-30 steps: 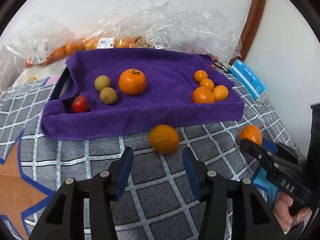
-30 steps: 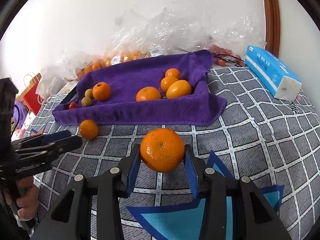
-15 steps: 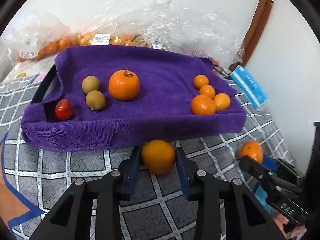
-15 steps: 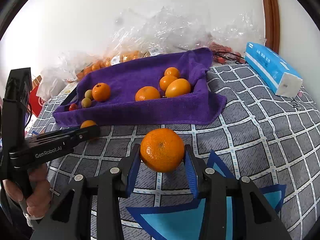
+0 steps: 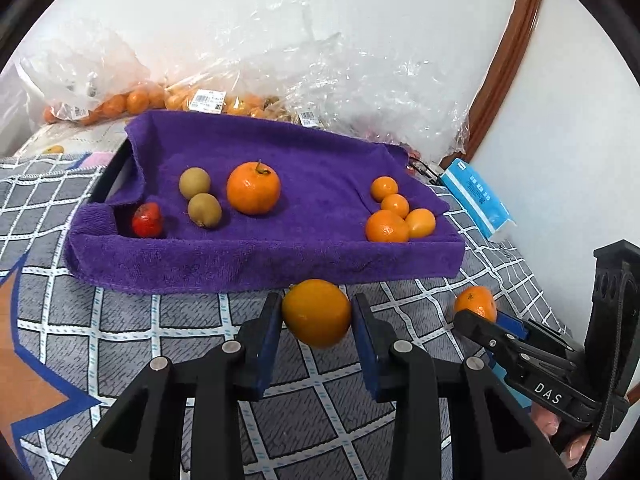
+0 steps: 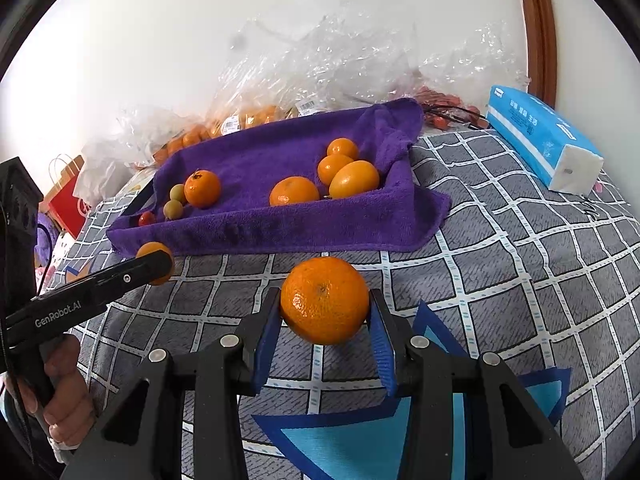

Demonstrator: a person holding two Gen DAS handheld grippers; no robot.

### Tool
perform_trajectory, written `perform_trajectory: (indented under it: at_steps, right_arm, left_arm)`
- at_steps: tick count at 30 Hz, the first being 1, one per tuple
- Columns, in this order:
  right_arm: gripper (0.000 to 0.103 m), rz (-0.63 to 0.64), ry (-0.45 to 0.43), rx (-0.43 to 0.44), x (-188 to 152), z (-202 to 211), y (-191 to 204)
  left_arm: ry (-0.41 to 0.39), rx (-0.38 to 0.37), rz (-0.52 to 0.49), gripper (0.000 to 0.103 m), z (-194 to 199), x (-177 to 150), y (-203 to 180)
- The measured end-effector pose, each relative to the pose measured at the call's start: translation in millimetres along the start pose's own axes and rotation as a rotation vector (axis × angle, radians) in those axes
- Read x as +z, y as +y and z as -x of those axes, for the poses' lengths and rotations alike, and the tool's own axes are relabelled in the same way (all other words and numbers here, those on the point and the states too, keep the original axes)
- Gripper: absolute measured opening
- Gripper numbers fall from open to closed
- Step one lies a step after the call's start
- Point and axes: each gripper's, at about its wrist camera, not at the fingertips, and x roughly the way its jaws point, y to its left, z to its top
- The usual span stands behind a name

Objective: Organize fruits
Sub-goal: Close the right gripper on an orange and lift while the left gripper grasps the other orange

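left tool [image 5: 317, 314]: blue pads pressed on both sides of a smooth orange [image 5: 317, 312], gripping it. this fruit sits just in front of the purple towel tray [image 5: 256, 268], at the middle of its near wall, over the grey checked cover [image 5: 132, 328].

right tool [image 6: 325, 312]: pads clamped on a dimpled mandarin [image 6: 324, 300], gripping it. this fruit is also in front of the purple towel tray, off its near right corner, and apart from the wall. in the left wrist view the same tool and fruit appear at the right edge, with part of a hand below the handle.

inside the purple towel tray, left end: one red fruit [image 5: 147, 220] in the near left corner, two green-brown fruits [image 5: 199, 196] beside it, touching each other, and a stemmed mandarin [image 5: 253, 188] just right of them.

inside the tray, right end: a cluster of four orange fruits [image 5: 396, 214], packed against the near right corner.

behind the tray: clear plastic bags [image 5: 248, 80] holding more orange fruit, against the wall.

right of the tray: a blue tissue pack [image 6: 540, 140] lying on the cover, well apart from the towel.

left hand [image 6: 64, 400] visible on the left tool's handle in the right wrist view.
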Motion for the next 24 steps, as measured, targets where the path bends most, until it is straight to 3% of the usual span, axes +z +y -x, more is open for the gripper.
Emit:
perform_trajectory:
  at_steps: [24]
  right_arm:
    - [0.042, -0.014, -0.021, 0.007, 0, 5, -4]
  left_arm:
    - [-0.125, 0.069, 0.050, 0.033, 23, 5, 15]
